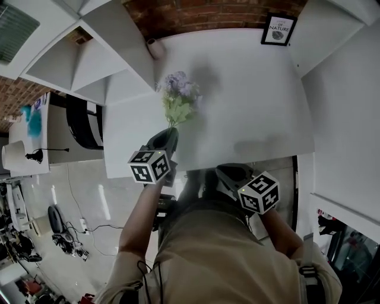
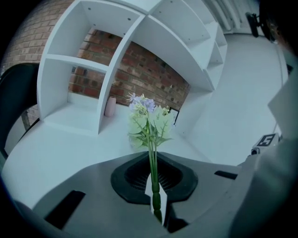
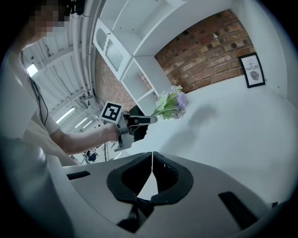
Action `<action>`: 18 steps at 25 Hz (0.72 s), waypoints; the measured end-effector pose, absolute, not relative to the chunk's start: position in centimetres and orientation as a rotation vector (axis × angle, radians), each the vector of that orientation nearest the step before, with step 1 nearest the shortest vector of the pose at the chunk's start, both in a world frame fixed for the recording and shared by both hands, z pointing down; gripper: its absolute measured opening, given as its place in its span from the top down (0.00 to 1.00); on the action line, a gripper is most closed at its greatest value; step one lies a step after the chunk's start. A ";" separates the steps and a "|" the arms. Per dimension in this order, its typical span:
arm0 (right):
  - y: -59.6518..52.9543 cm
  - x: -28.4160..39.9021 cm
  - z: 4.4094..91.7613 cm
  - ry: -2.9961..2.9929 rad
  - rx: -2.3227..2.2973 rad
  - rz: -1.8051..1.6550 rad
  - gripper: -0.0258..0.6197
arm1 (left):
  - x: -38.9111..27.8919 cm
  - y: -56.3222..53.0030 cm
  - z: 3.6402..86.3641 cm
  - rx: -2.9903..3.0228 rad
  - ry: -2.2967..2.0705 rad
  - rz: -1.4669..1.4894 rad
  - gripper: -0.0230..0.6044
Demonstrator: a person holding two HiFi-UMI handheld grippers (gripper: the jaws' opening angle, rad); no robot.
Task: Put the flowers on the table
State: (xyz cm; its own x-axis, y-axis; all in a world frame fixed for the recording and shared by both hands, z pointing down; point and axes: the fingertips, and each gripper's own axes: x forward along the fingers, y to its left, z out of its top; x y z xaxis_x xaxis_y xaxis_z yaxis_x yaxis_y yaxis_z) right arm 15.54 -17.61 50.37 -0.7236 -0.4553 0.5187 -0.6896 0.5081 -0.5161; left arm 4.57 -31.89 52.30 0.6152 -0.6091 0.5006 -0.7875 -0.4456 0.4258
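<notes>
Flowers (image 1: 180, 98) — one bunch, clamped in left gripper (image 2: 153, 160) | right gripper (image 3: 152, 155) closed, empty | one table (image 1: 255, 101)

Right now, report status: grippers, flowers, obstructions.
Left gripper shut on the flowers, held over the white table, not set down. Right gripper shut, empty. Framed picture at the table's far edge, apart from flowers.

Framed print (image 1: 278, 29) leans on brick wall (image 1: 196, 15), well ahead of right gripper (image 1: 233, 173), slightly to its right. White shelf unit (image 1: 89, 65) ahead-left of left gripper (image 1: 169, 136). Small pink vessel (image 1: 157, 47) straight ahead of it, beside shelf panel. Cables (image 1: 62, 242) on floor, behind-left.
</notes>
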 end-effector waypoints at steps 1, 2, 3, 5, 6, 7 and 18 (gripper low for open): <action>-17.7 15.8 50.4 -2.427 0.977 1.047 0.93 | 4.7 -32.2 52.6 2.197 -1.089 0.357 0.94; -17.8 16.0 50.4 -2.415 0.994 1.050 0.93 | 4.9 -32.5 52.9 2.192 -1.085 0.351 0.94; -17.8 16.2 50.4 -2.404 1.008 1.051 0.93 | 5.1 -32.8 53.2 2.187 -1.079 0.347 0.94; -18.0 16.4 50.3 -2.389 1.028 1.053 0.93 | 5.6 -33.3 53.9 2.179 -1.062 0.344 0.94; -18.1 16.3 50.1 -2.385 1.034 1.055 0.93 | 5.7 -33.6 54.3 2.175 -1.056 0.345 0.94; -18.1 16.2 50.1 -2.382 1.039 1.056 0.93 | 5.8 -33.9 54.7 2.169 -1.053 0.345 0.94; -18.5 15.2 50.8 -2.316 1.046 1.084 0.93 | 5.3 -38.0 58.7 2.109 -1.136 0.382 0.94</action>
